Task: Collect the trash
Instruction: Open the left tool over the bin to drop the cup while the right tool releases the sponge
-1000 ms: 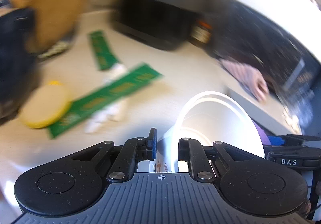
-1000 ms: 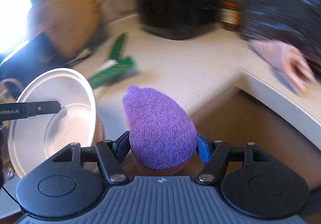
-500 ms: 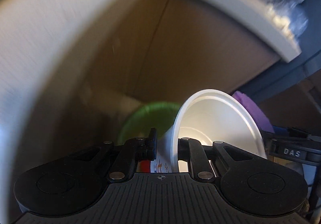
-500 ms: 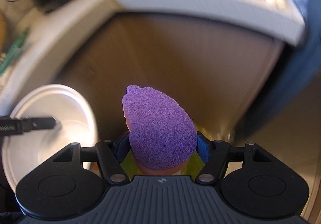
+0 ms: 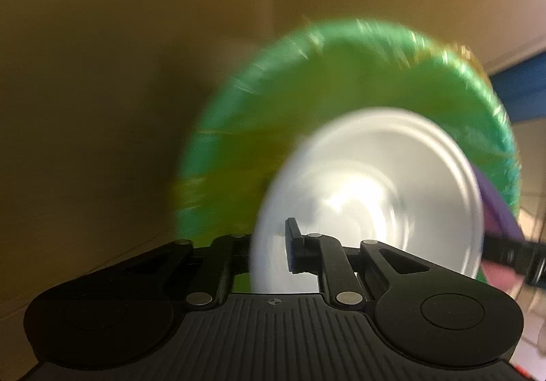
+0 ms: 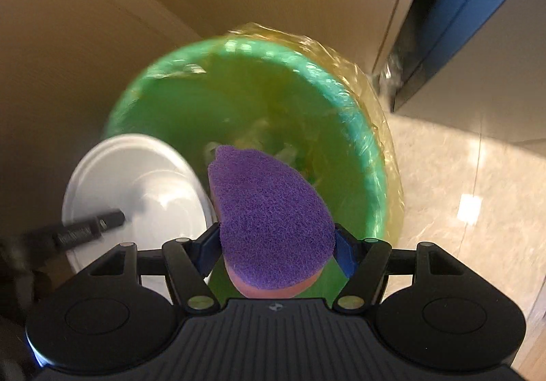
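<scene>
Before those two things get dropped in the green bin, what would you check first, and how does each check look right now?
1. Bin below both grippers: ok.
2. Bin has a liner: ok, plastic shows around the rim.
3. Sponge over the bin opening: ok.
4. Right gripper holds the sponge: ok, clamped from both sides.
5. Cup over the opening: ok in the left view, though blurred.
6. Left gripper letting go: its fingers are opening, cup rim between them; whether it is free, cannot tell.
</scene>
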The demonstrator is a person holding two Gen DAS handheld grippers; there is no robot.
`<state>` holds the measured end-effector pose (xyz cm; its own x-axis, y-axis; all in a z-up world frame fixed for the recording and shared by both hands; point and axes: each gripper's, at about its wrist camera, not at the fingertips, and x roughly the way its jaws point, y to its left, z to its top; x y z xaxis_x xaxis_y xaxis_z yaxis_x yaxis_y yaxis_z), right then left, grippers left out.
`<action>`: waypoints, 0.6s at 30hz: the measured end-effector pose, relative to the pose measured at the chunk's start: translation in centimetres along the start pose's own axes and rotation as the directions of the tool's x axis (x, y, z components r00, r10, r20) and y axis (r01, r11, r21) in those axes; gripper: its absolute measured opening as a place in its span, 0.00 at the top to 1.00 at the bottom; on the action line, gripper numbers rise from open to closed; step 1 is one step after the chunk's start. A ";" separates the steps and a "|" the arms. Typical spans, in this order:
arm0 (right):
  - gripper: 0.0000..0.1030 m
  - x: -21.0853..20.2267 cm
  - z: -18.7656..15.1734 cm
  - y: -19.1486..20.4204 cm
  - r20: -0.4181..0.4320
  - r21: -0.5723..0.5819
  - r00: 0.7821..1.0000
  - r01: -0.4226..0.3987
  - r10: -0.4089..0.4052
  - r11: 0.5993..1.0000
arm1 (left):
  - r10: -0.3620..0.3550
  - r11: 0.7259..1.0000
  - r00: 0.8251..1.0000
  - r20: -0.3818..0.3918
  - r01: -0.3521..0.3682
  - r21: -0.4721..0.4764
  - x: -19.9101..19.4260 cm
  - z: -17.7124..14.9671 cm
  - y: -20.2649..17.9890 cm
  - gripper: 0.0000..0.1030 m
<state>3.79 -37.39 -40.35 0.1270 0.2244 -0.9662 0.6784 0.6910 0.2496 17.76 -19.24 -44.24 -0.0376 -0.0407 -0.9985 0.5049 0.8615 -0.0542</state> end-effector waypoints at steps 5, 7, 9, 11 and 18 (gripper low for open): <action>0.34 2.7 1.3 -2.7 -0.079 0.125 0.993 -0.075 0.085 0.989 | -0.104 0.992 0.995 -0.011 0.103 -0.068 2.3 -0.4 0.6 0.75; 0.33 3.0 1.1 -3.4 -0.092 0.160 0.988 -0.110 0.125 0.981 | -0.122 0.988 0.993 0.004 0.121 -0.092 2.1 -0.9 1.3 0.70; 0.33 3.1 0.8 -3.8 -0.106 0.168 0.985 -0.120 0.139 0.978 | -0.131 0.986 0.991 -0.004 0.130 -0.108 1.9 -1.2 1.7 0.70; 0.33 3.1 0.5 -3.8 -0.115 0.166 0.985 -0.108 0.128 0.980 | -0.132 0.985 0.991 -0.011 0.129 -0.115 1.6 -1.1 2.0 0.70; 0.33 0.7 0.2 -1.4 -0.093 0.114 0.995 -0.031 0.041 0.993 | -0.137 0.984 0.991 0.002 0.136 -0.119 -2.3 0.2 1.4 0.70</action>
<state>3.01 -38.35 -41.38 0.0874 0.3155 -0.9449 0.7525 0.6006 0.2702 18.75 -18.00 -41.99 -0.1044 -0.1598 -0.9816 0.3891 0.9018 -0.1881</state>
